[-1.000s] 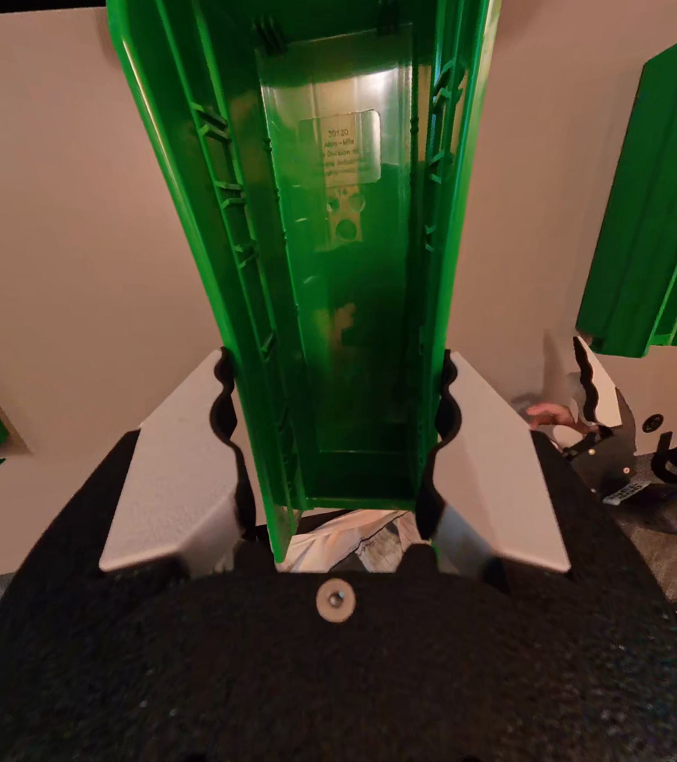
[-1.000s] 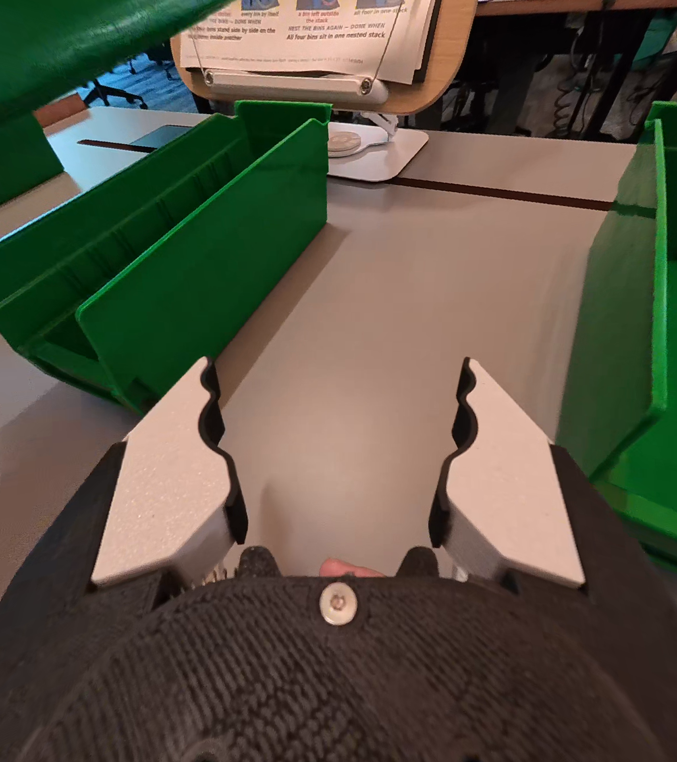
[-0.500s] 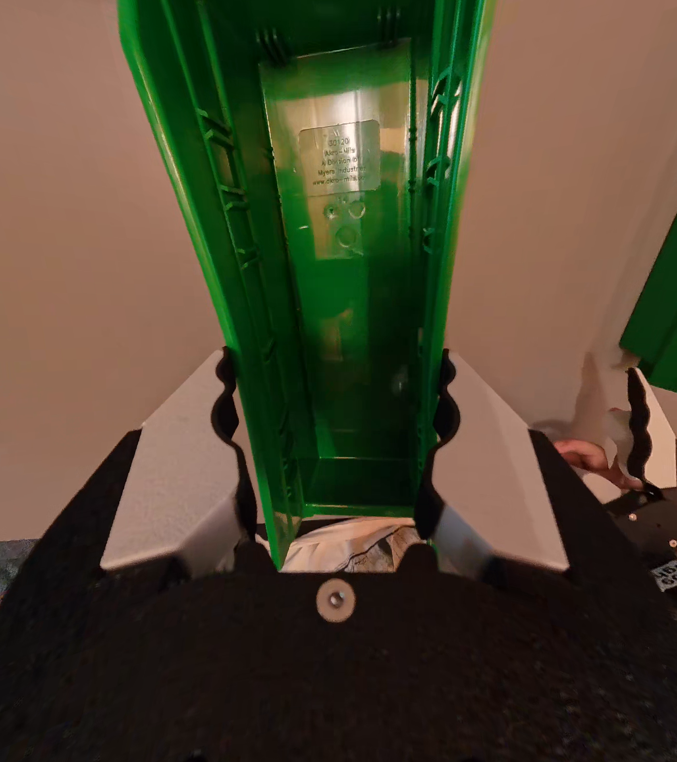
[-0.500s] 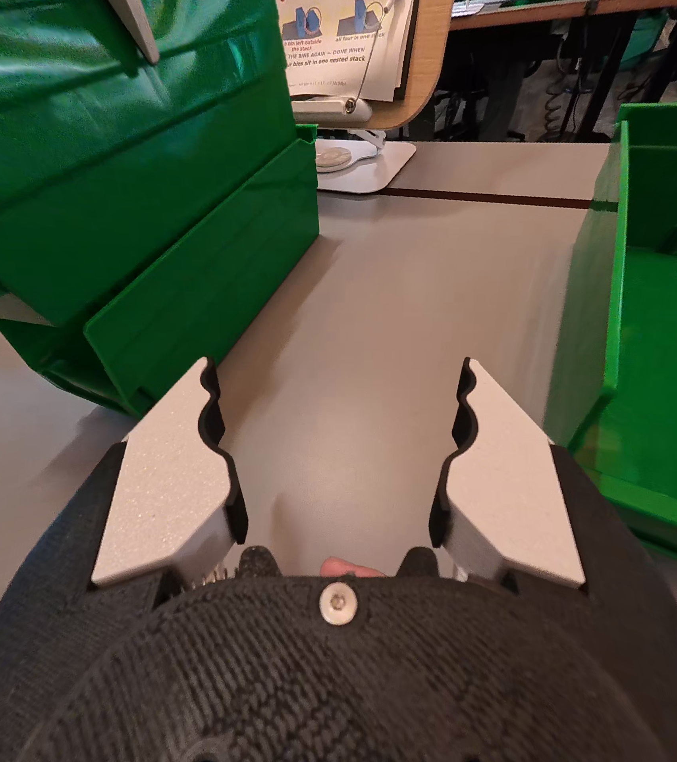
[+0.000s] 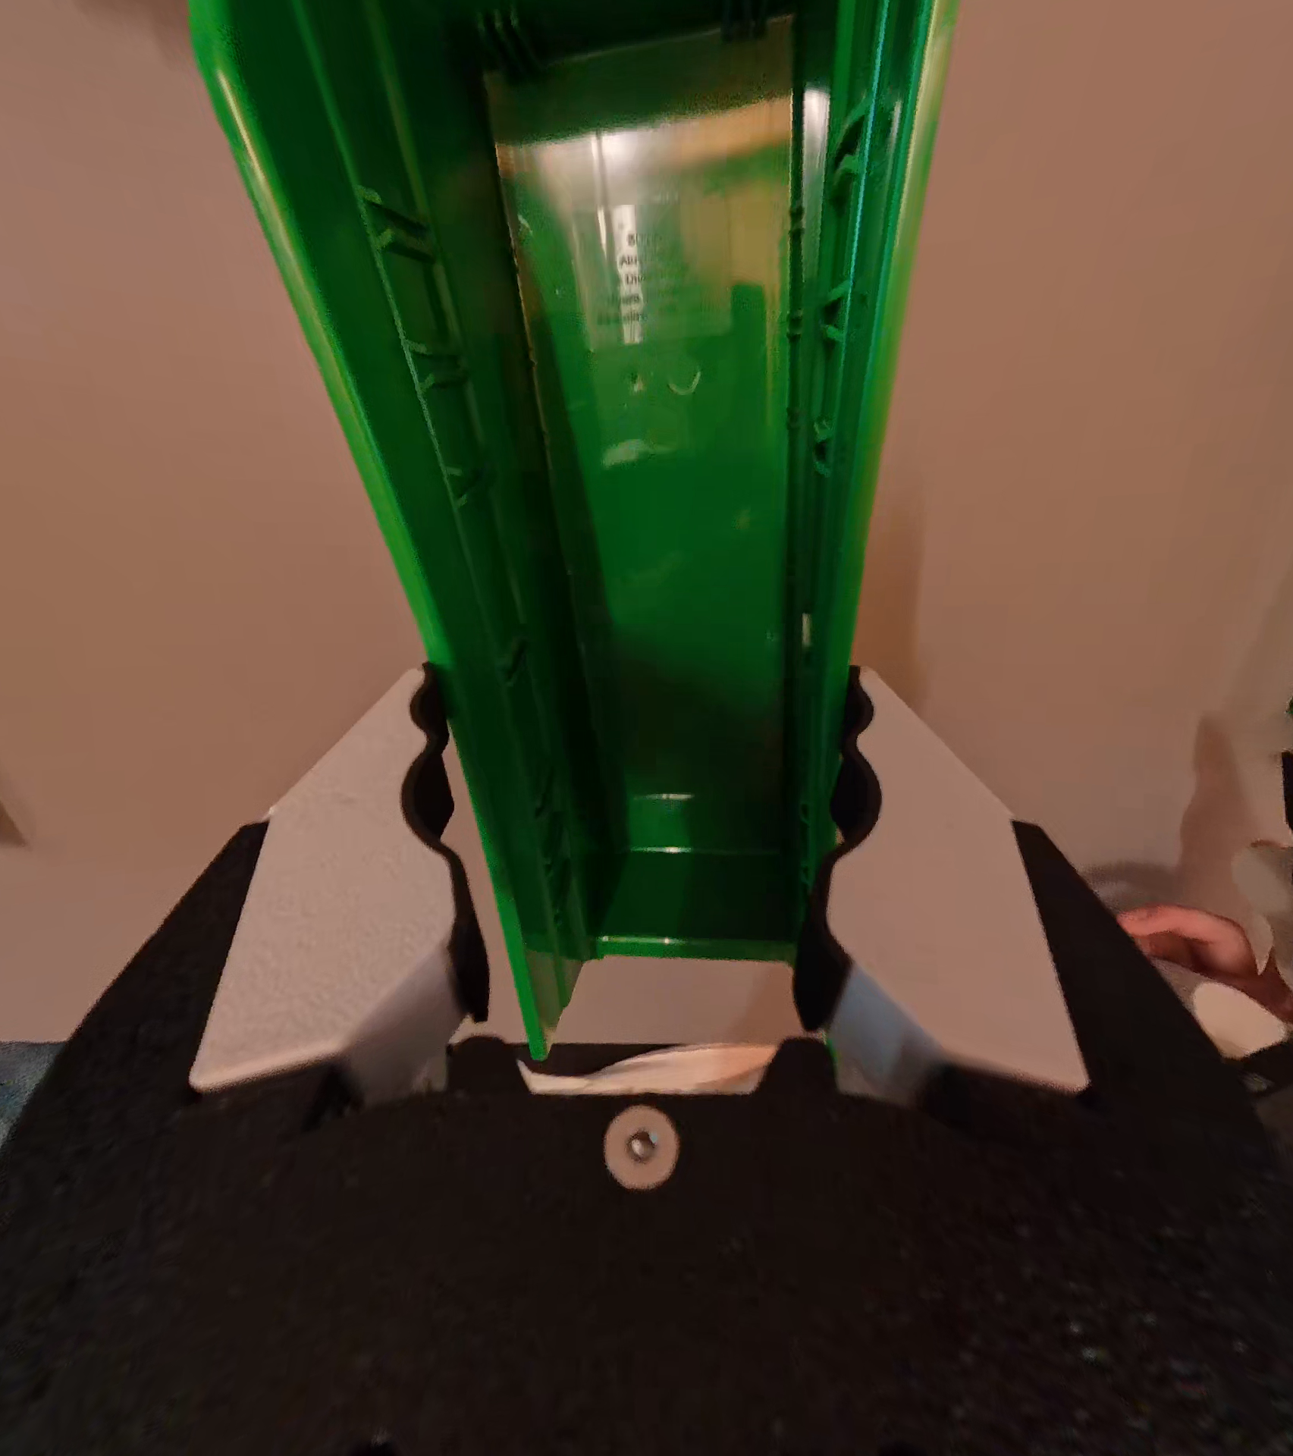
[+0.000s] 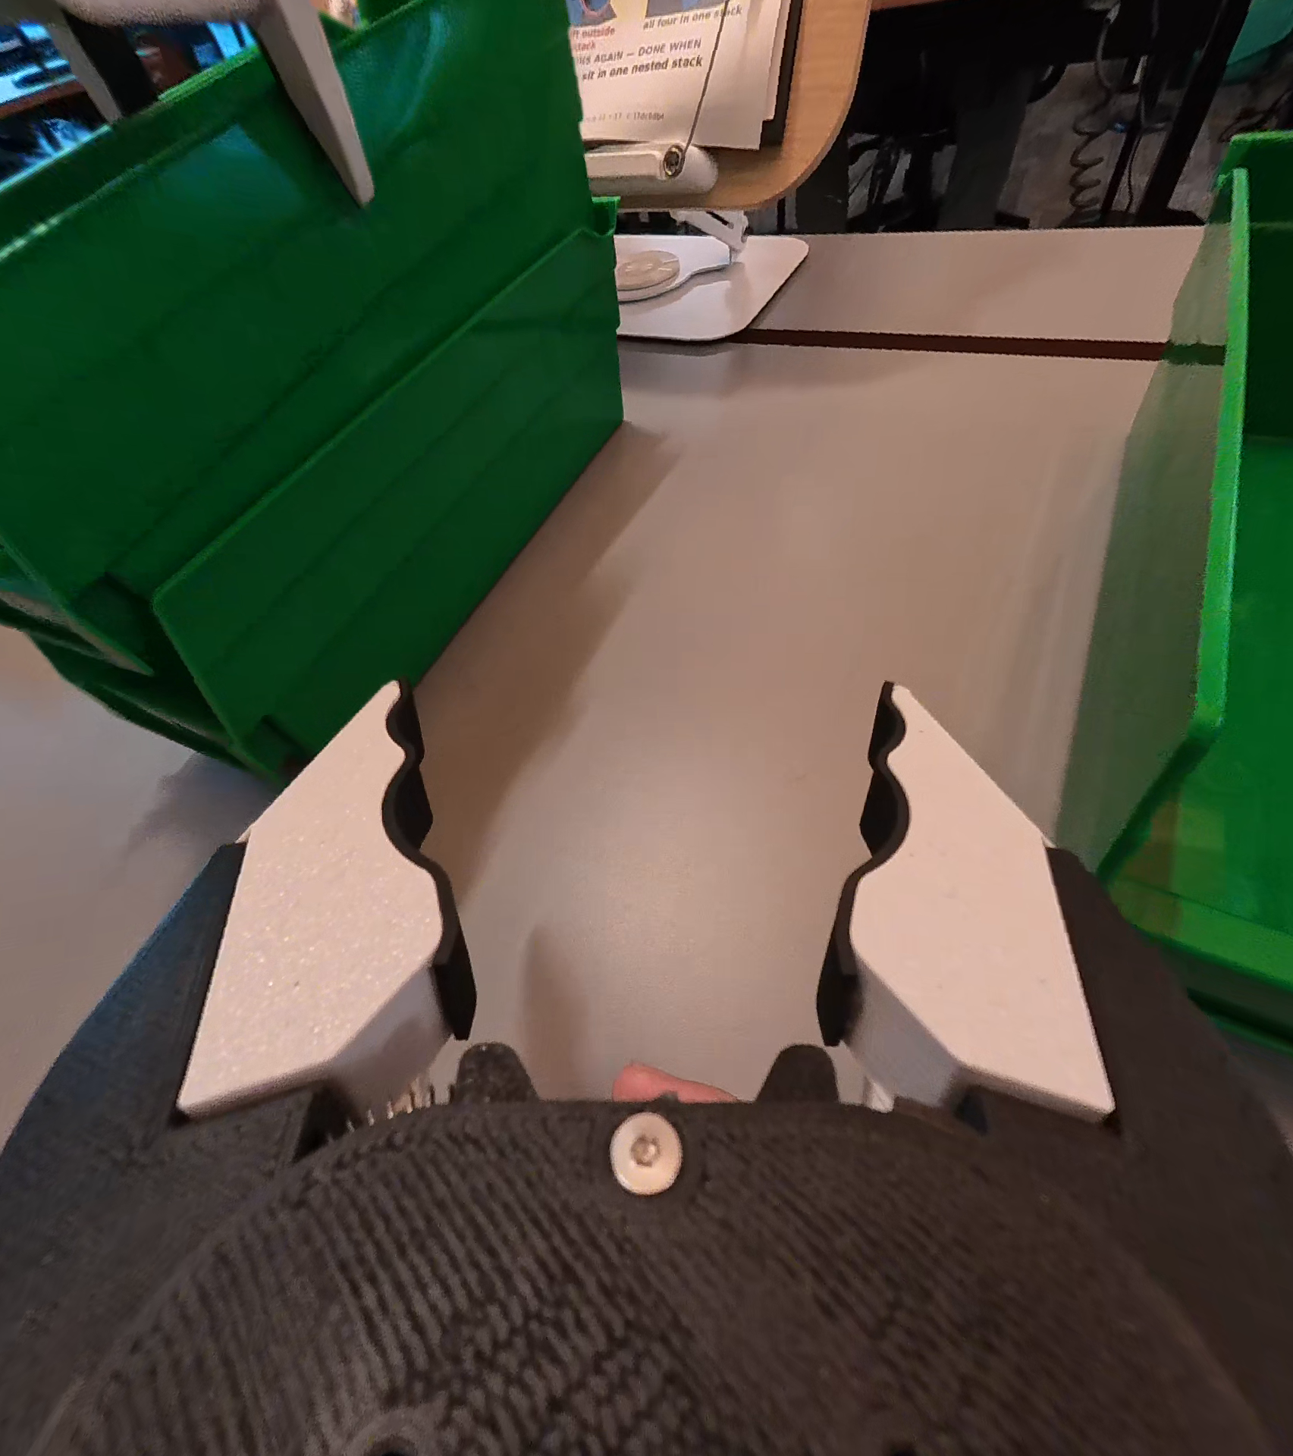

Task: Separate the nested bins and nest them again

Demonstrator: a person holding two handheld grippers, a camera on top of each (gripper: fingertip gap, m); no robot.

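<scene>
Since a second ago the left gripper, clamped across a narrow green bin, has lowered it into the bin at the bench's left edge, so re-nesting is underway, while the right gripper hangs wide open and empty

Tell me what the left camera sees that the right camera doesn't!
Only the left wrist view looks straight down inside the held green bin, with its ribbed walls and a label on the floor, gripped by the left claw.

Only the right wrist view shows the paper stand at the back, the green bin on the right and the bin on the table under the held one.

Both show the table, the held bin, and the open, empty right claw.
</scene>
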